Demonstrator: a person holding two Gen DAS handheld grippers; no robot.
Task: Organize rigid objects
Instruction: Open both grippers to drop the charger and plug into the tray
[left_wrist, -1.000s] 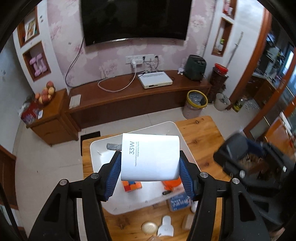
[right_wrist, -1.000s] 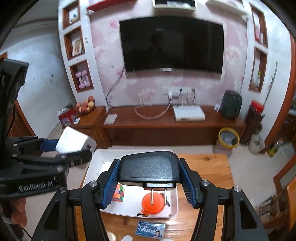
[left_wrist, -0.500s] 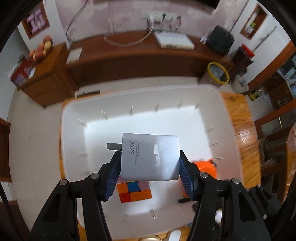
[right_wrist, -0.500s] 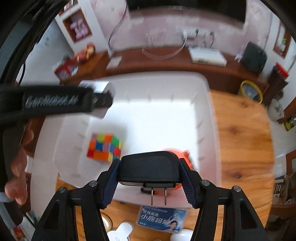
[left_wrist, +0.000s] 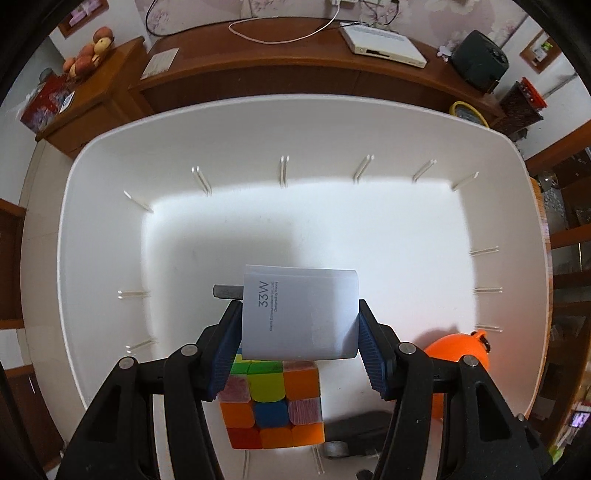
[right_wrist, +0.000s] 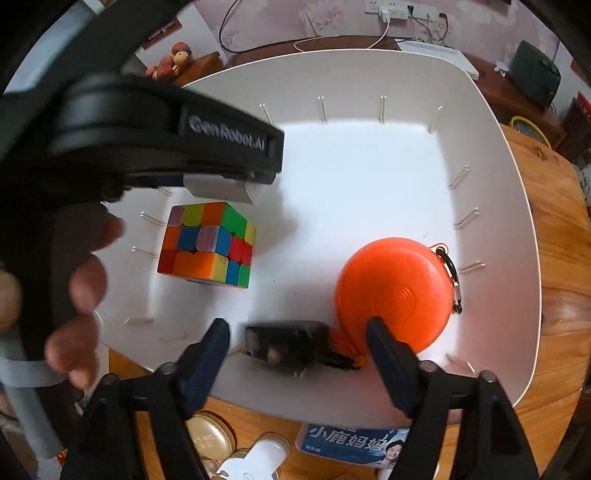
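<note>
My left gripper (left_wrist: 300, 314) is shut on a white 33W charger (left_wrist: 299, 314) and holds it low inside the white bin (left_wrist: 110, 166), just above a colour cube (left_wrist: 273, 402). In the right wrist view the same white charger (right_wrist: 218, 190) hangs over the cube (right_wrist: 207, 243). My right gripper (right_wrist: 297, 332) has its jaws opening. A black charger (right_wrist: 288, 343) lies on the bin floor between them, clear of both pads. An orange round case (right_wrist: 395, 295) with a clip sits against the right finger.
The bin (right_wrist: 517, 184) stands on a wooden table (right_wrist: 554, 258). In front of it lie a blue printed pack (right_wrist: 354, 439), a gold tin (right_wrist: 208, 435) and a white item (right_wrist: 258, 458). A hand (right_wrist: 85, 288) grips the left tool. A wooden TV cabinet (left_wrist: 258, 74) stands beyond.
Both grippers have come down from above the table into the bin. The right jaws have spread and let go of the black charger, which now rests on the bin floor.
</note>
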